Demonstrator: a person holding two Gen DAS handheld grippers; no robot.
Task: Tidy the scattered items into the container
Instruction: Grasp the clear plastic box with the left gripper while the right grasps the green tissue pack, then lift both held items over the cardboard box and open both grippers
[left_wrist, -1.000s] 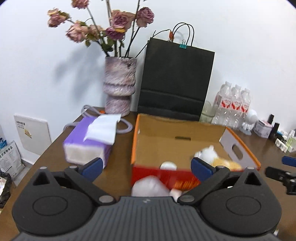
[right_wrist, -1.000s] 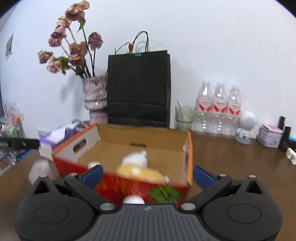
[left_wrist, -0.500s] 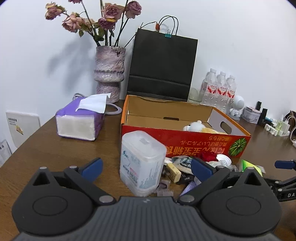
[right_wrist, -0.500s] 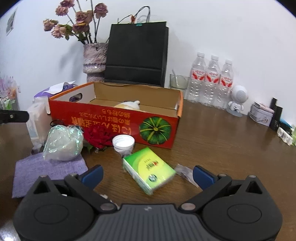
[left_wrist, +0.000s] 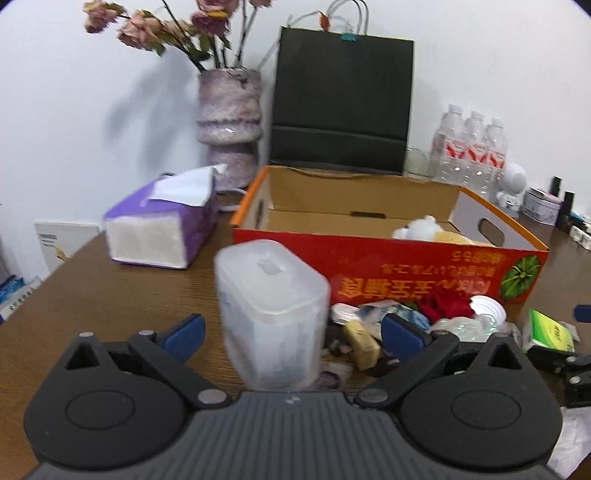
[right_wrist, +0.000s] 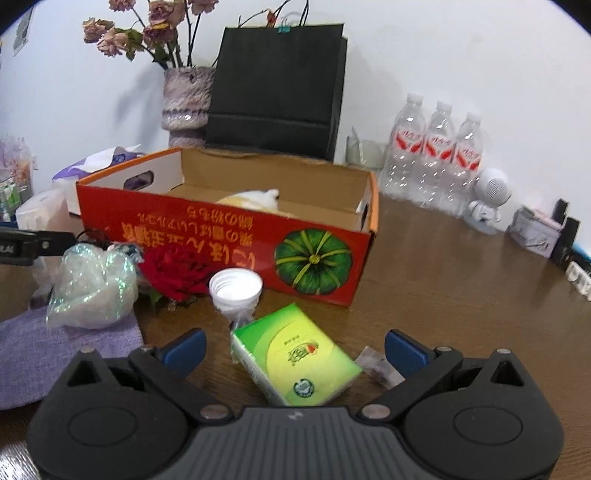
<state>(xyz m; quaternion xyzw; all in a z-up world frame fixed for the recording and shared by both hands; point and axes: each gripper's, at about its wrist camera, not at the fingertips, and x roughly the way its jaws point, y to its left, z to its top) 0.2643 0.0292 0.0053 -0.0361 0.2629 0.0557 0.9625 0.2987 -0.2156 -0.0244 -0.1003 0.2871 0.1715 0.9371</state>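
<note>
Gaping wide, the left claw (left_wrist: 291, 334) straddles an upright translucent plastic jar (left_wrist: 273, 314) without touching it; the jar's long axis is vertical and it stands just in front of the red cardboard box (left_wrist: 406, 266). The right claw (right_wrist: 295, 349) is equally wide open and holds nothing, flanking a green tissue pack (right_wrist: 295, 354) that lies flat on the tabletop (right_wrist: 461, 295) in front of the box, its long axis running diagonally toward the box's near right corner.

green tissue pack (right_wrist: 295, 356) on the table between the wide-spread fingers of the right hand-held gripper (right_wrist: 294, 347)
</note>
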